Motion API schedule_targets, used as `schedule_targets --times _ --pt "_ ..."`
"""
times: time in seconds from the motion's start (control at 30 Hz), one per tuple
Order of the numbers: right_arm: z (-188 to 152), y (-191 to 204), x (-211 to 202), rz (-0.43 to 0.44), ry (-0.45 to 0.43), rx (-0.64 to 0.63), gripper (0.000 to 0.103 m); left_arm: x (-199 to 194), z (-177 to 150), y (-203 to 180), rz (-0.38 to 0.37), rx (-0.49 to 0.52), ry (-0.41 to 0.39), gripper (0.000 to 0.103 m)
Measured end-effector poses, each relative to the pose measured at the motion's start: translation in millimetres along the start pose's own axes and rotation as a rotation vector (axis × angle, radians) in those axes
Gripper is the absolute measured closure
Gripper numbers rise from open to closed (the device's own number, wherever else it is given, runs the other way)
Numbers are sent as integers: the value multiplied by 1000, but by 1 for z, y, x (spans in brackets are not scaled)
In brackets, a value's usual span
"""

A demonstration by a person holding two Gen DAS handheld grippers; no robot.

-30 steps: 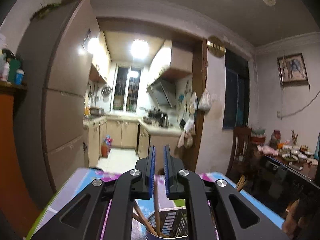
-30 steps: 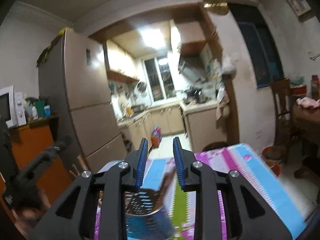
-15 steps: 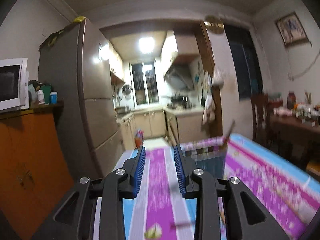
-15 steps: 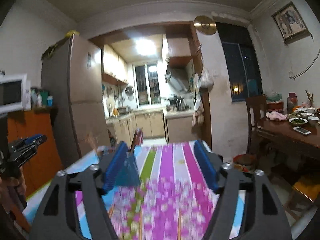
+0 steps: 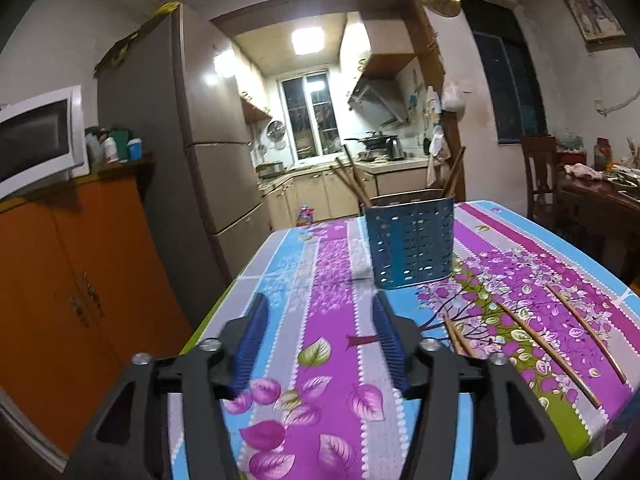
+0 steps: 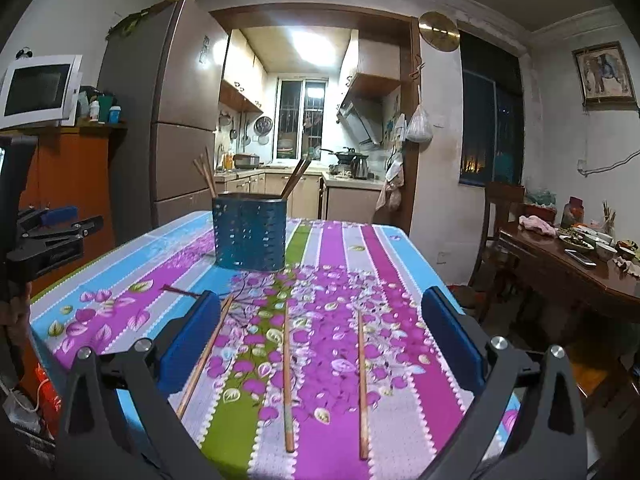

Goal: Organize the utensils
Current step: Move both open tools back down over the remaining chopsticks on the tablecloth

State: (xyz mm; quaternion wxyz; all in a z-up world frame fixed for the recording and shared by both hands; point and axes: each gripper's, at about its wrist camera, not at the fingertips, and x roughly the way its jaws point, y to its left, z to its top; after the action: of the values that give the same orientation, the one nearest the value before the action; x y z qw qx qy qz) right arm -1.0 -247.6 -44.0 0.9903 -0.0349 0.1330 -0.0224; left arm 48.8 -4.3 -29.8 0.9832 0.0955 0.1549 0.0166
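Observation:
A blue perforated utensil holder (image 5: 411, 240) stands on the flowered tablecloth (image 5: 328, 344) with several wooden chopsticks upright in it; it also shows in the right wrist view (image 6: 249, 232). Three wooden chopsticks lie flat on the cloth: a left one (image 6: 206, 356), a middle one (image 6: 287, 376) and a right one (image 6: 362, 384). They show at the right in the left wrist view (image 5: 540, 352). My left gripper (image 5: 320, 340) is open and empty, above the cloth short of the holder. My right gripper (image 6: 320, 336) is wide open and empty, over the lying chopsticks.
The left gripper's body (image 6: 48, 240) shows at the left edge of the right wrist view. An orange cabinet (image 5: 72, 280) with a microwave and a fridge (image 5: 208, 152) stand left. A wooden dining table (image 6: 576, 264) with dishes and a chair stand right. The kitchen lies behind.
Both grippers pulled back from over the holder and opened; the left let go of a chopstick into the holder. The lying chopsticks have come into view.

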Motion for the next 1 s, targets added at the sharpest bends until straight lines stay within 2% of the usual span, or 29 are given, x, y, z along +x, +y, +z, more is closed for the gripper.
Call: schedule_targets --times 0.07,0.47,0.87,1.0 --pt "-5 3 2 -1 17 -8 6 0 3 2 16 -8 7 38" --pt "-11 14 0 18 36 -64 6 -3 9 2 52 11 -7 34" --pt "-16 15 3 20 63 -90 6 -7 9 -1 70 29 -24 34" --pt "-16 11 0 6 61 -89 6 -8 9 0 57 28 -24 29"
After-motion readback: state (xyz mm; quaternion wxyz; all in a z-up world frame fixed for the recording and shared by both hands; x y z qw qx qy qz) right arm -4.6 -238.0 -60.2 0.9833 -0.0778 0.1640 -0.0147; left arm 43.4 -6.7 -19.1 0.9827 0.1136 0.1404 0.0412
